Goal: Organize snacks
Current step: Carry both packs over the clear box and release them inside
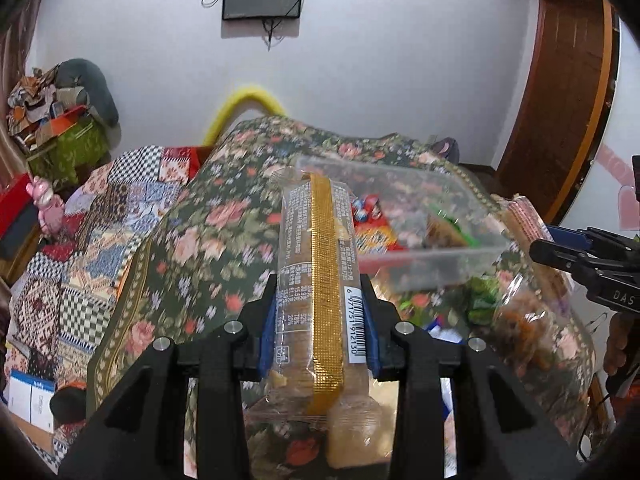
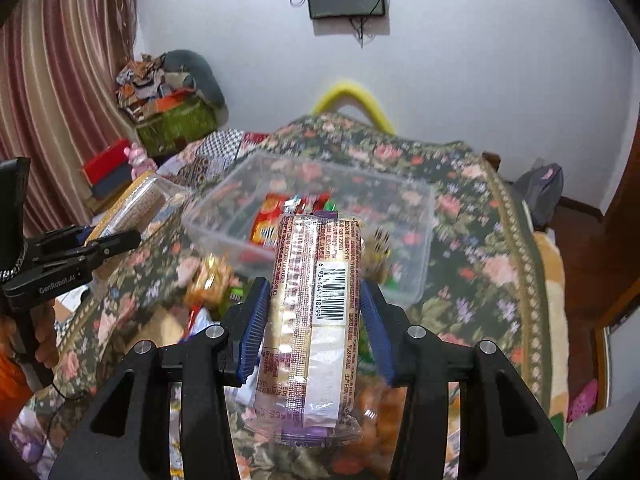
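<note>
- Left wrist view: the left gripper (image 1: 322, 320) is clamped on a clear-wrapped biscuit packet with a gold seam strip (image 1: 316, 280), held above the floral tablecloth (image 1: 192, 240) near the clear plastic tub (image 1: 440, 256).
- Right wrist view: the right gripper (image 2: 316, 316) clenches a clear biscuit sleeve with a purple-trimmed seam (image 2: 316, 312), in front of the same tub.
- Both packs look light, crinkly and slippery, with brittle contents; a mid-length grip across the width seems safest.
- Motion blur obscures the tub's contents; both packs' near ends run under the grippers.
</note>
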A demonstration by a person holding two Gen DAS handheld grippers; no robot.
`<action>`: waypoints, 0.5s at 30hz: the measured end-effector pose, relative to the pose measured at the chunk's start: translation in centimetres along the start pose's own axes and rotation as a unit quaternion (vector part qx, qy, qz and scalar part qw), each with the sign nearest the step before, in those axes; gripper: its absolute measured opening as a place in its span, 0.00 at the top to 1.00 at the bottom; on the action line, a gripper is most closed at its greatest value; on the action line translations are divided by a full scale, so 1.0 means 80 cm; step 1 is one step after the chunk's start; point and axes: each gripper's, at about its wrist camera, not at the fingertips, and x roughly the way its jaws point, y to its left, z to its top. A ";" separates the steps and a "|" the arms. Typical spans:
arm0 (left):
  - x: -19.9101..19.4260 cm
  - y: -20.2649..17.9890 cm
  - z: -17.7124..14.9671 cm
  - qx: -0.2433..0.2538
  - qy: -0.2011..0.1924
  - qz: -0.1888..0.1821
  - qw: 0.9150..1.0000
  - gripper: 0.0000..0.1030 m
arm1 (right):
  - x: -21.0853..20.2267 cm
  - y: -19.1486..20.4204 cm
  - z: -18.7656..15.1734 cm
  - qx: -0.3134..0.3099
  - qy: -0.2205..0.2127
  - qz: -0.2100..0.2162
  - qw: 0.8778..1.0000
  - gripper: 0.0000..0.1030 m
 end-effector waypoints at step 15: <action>0.056 -0.032 0.070 0.026 -0.012 -0.006 1.000 0.66 | 0.039 -0.043 0.055 0.027 -0.023 -0.038 0.999 0.58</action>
